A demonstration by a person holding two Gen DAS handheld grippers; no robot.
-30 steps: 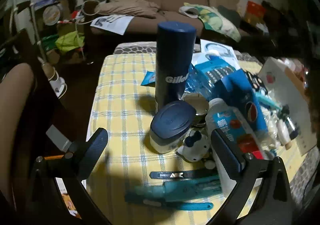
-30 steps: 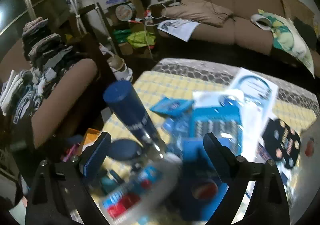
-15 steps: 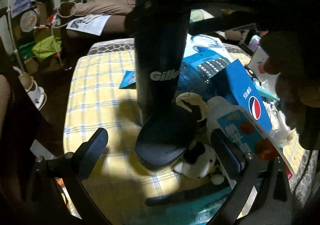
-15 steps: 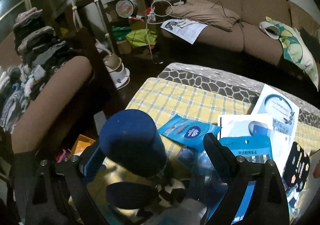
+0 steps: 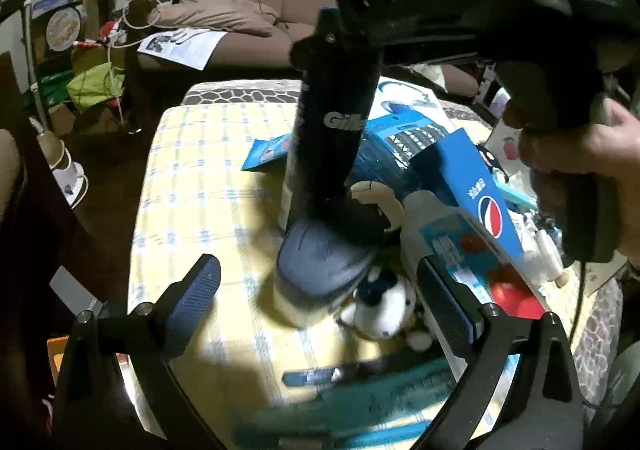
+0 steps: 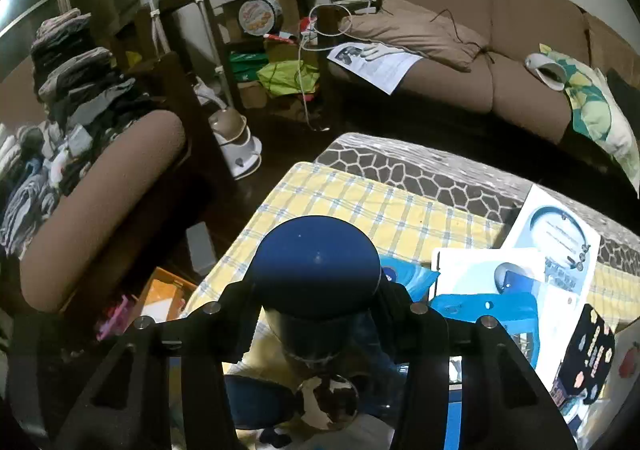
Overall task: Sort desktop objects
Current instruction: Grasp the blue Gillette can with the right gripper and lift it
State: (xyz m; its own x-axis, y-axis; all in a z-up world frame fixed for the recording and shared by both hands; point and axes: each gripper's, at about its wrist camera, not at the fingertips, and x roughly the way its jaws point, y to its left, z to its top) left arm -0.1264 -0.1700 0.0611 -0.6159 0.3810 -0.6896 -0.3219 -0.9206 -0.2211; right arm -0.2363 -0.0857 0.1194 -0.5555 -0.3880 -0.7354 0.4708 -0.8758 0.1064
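The right gripper is clamped around the dark blue Gillette can standing mid-bench, while the left gripper hangs wide open, holding nothing, at the can's 6 o'clock.

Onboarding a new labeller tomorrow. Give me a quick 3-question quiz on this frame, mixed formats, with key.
1. True or false: the right gripper is shut on the tall blue can.
2. Multiple choice: the left gripper is
A) shut on the white bottle
B) open, holding nothing
C) shut on the blue can
3. Fill in: the blue carton leaning by the can carries a ____ logo.

Key:
1. True; its fingers clamp the can just under the cap.
2. B; its fingers stand wide apart over the round dark-lidded jar and the small plush toy.
3. Pepsi.
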